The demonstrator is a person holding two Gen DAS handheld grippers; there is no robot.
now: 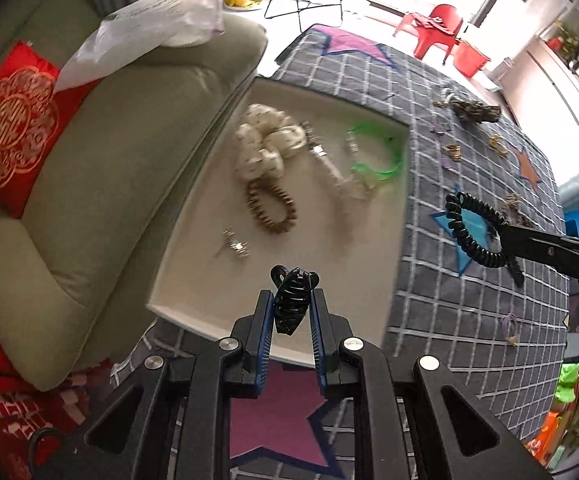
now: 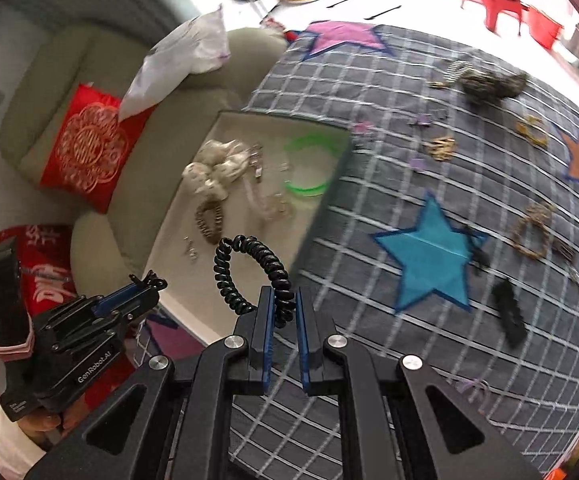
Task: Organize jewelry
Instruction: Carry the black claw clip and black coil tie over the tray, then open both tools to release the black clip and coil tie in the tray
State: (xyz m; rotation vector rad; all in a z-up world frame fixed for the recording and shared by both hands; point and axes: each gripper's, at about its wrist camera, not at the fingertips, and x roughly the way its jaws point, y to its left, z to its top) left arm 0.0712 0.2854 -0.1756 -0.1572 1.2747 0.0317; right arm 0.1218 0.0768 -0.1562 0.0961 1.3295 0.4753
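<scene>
Black plastic fills my left view: the left gripper (image 1: 292,308) is clamped on a black claw clip (image 1: 292,300), which stands upright between the blue pads with its teeth toward me. It hangs above the near edge of the white tray (image 1: 193,280).

My right gripper (image 2: 285,308) is pinched tight on a black spiral hair tie (image 2: 249,276); the coil loops up and to the left from the pads, over the tray's near corner. From the left camera I see that same tie out to the right, above the blue star on the grey checked blanket (image 1: 469,160).

The tray sits on the blanket against a pale green sofa cushion (image 1: 109,200). In it I can make out a cream spotted scrunchie (image 1: 267,146), a brown bead bracelet (image 1: 271,212), a green bangle (image 1: 381,152), a small silver clip (image 1: 235,245) and a pale chain-like piece that is too blurred for me to name.

Still on the blanket lie a dark patterned scrunchie (image 2: 489,82), several small gold pieces (image 2: 441,148), a brown bracelet (image 2: 533,232) and a black clip (image 2: 509,312).

A red embroidered pillow (image 2: 85,152) leans on the sofa.
</scene>
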